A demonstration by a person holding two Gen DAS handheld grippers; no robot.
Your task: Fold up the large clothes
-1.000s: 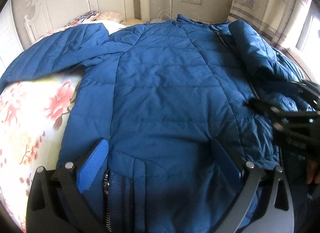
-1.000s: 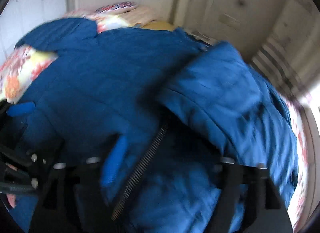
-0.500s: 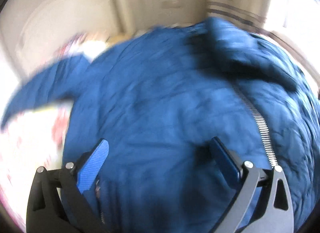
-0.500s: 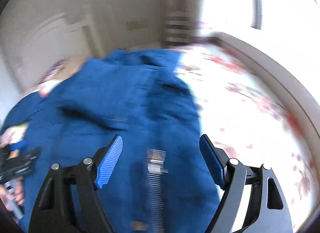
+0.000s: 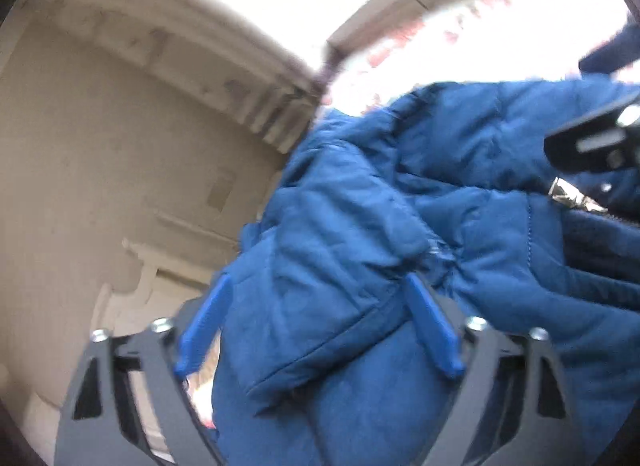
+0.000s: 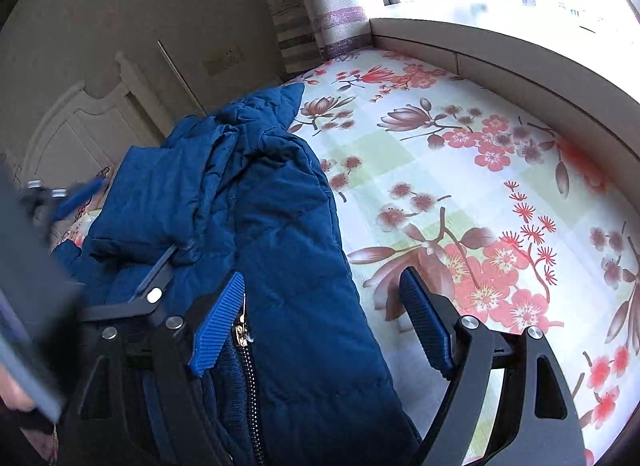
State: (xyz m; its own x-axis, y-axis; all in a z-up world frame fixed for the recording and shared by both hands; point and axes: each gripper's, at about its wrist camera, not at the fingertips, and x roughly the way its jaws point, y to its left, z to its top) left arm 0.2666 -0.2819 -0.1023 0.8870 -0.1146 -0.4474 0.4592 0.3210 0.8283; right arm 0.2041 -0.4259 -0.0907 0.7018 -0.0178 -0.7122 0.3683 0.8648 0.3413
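Both cameras swung since earlier frames: jacket (image 6: 256,225) no longer spread flat, now bunched in lengthwise heap on left part of floral bedsheet (image 6: 480,169). Long axis runs near to far, collar end pointing far toward headboard (image 6: 80,133), zipper (image 6: 246,350) at near end. Right gripper (image 6: 320,322) jaws spread wide, straddling jacket's right edge, nothing clamped. Left gripper (image 5: 316,330) also spread wide, quilted fabric bulging between pads; view blurred.
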